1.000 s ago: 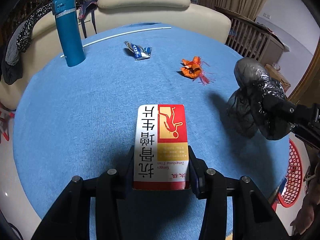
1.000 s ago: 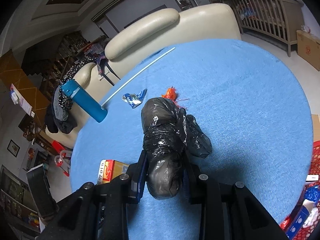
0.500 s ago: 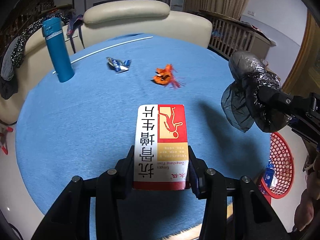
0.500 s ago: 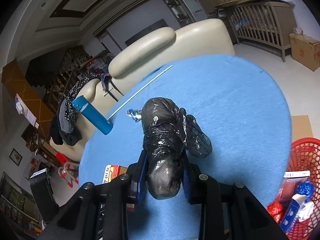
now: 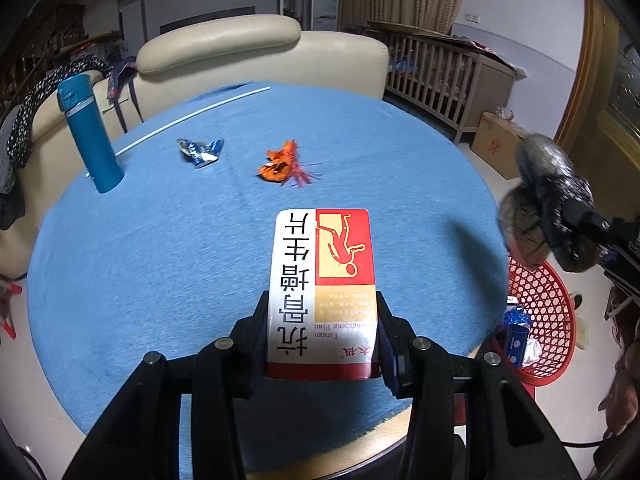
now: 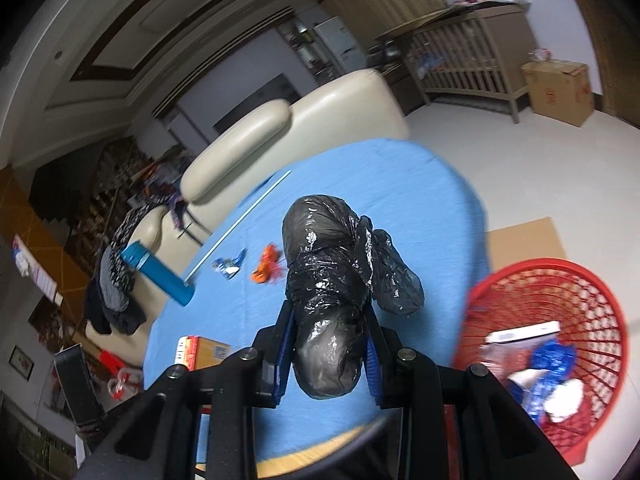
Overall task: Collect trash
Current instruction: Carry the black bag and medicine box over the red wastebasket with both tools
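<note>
Risks noted: left gripper fingers are clamped on box, held above blue surface; right gripper fingers are clamped on black bag, near red basket. Slick plastic could slip out short of the rim. Box could be dropped outside. Wrappers are left uncollected.

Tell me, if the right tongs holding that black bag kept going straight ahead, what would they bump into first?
Probably the blue tablecloth just past the black bag; the red basket lies off to the side. Depth is hard to judge.
</note>
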{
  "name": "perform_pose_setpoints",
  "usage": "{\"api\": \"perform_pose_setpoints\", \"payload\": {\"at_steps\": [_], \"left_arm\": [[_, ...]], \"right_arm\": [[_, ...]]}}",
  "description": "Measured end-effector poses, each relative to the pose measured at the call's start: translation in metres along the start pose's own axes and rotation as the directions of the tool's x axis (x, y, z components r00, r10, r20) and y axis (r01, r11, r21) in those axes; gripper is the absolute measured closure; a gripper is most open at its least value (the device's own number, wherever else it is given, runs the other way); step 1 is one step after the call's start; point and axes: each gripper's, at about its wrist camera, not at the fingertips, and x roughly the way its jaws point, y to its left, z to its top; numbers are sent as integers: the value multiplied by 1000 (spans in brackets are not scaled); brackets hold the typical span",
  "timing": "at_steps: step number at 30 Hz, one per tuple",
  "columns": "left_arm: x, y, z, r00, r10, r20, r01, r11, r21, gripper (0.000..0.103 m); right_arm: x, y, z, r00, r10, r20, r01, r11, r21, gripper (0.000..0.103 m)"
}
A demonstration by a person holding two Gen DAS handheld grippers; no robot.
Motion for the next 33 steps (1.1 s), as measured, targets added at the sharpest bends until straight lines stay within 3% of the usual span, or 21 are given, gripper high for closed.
{"api": "perform_pose_setpoints", "payload": {"at_steps": [8,19,33], "left_arm": [[-3,-26,-1,1000,-20,0,20,998,58,55],[-9,-67,1,999,-51,12,48,986,160,55],[-10,-110,3,995,-102,-7,101,966,238,55]], "right_arm": [[-35,-51,-4,996,-77,45,73,994,77,70],[-65,-93,-4,983,-157,97,145,982,122,70],[-57,-150,-23,968,-251,28,240,950,200,70]]}}
